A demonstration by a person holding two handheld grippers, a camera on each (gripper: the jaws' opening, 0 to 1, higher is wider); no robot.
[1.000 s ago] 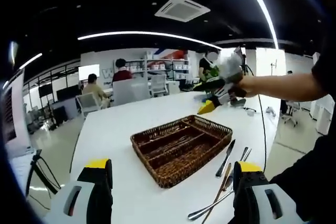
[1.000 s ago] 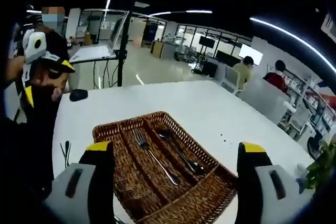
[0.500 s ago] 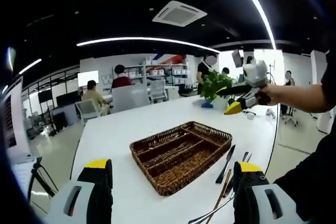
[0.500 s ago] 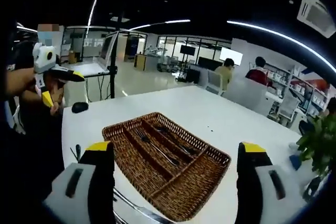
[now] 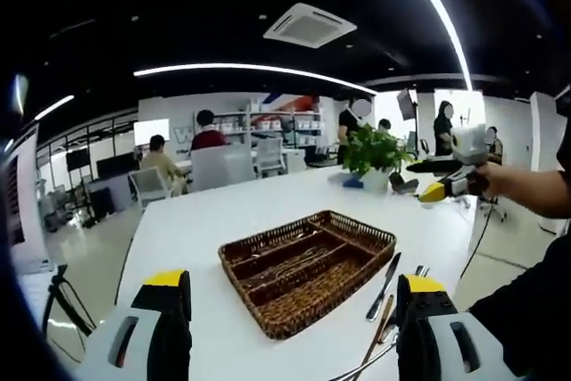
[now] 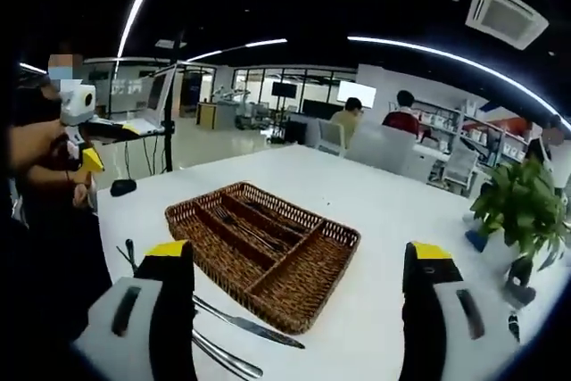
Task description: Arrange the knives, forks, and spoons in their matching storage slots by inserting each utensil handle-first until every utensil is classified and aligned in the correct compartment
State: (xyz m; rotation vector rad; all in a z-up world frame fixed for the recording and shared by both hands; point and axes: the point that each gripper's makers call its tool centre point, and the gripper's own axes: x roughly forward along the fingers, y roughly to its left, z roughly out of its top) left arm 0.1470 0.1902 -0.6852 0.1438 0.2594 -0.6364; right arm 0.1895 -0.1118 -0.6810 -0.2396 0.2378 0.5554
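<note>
I hold both grippers up over the white table point(image 5: 187, 220), and the wicker tray point(image 5: 308, 259) is my landmark. My left gripper point(image 5: 290, 327) has its jaws spread wide with nothing between them; the tray lies ahead of it, in the gap between the jaws. My right gripper point(image 6: 299, 310) is likewise wide open and holds nothing, the tray point(image 6: 263, 252) lying ahead of it too.

The tray has long compartments side by side. In the right gripper view a fork point(image 6: 234, 220) lies in one compartment, with more cutlery beside it that I cannot make out.

Loose cutlery lies on the table just beside the tray. In the left gripper view a knife point(image 5: 384, 274) lies to the tray's right, with other utensils next to it. In the right gripper view a knife point(image 6: 245, 326) lies along the tray's near edge.

A potted plant point(image 5: 375, 153) stands well beyond the tray. Seated people point(image 5: 207, 134) are at desks behind the table.
</note>
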